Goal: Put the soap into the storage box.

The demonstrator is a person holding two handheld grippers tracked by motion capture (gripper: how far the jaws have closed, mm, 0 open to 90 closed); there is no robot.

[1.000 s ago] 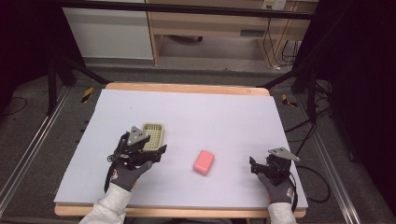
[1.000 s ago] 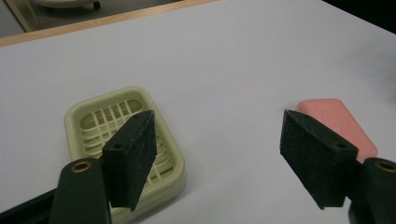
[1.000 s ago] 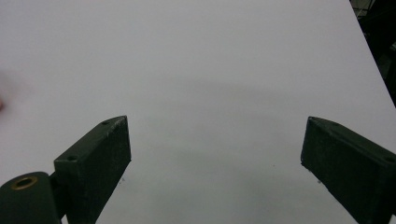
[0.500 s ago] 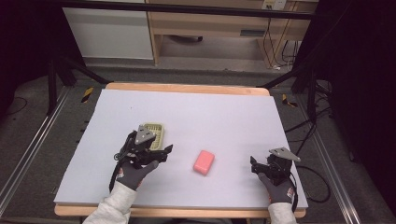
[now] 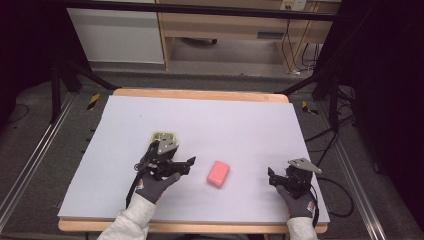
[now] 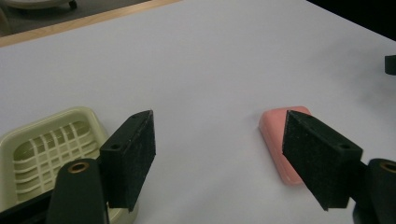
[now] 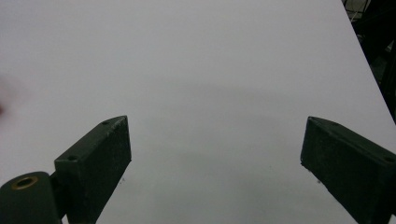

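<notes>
Far to the left, a black stand with slanted legs stands on the floor beside the table. On the table's left half sits a pale yellow soap dish with a grid inside. The left gripper is just in front of the dish and points to the right. Its jaws have just been opening, and now they stand wide apart with nothing between them. In the left gripper view the dish peeks out from behind the left jaw, and the pink soap peeks out from behind the right jaw.

The pink soap lies flat near the middle of the table, just to the right of the left gripper. The bare white top between them has nothing on it.

Well to the right, near the table's edge, the right gripper rests low, pointing left at the soap. Its jaws are wide apart too and hold nothing. Past the table on the right, black cables lie on the floor.
</notes>
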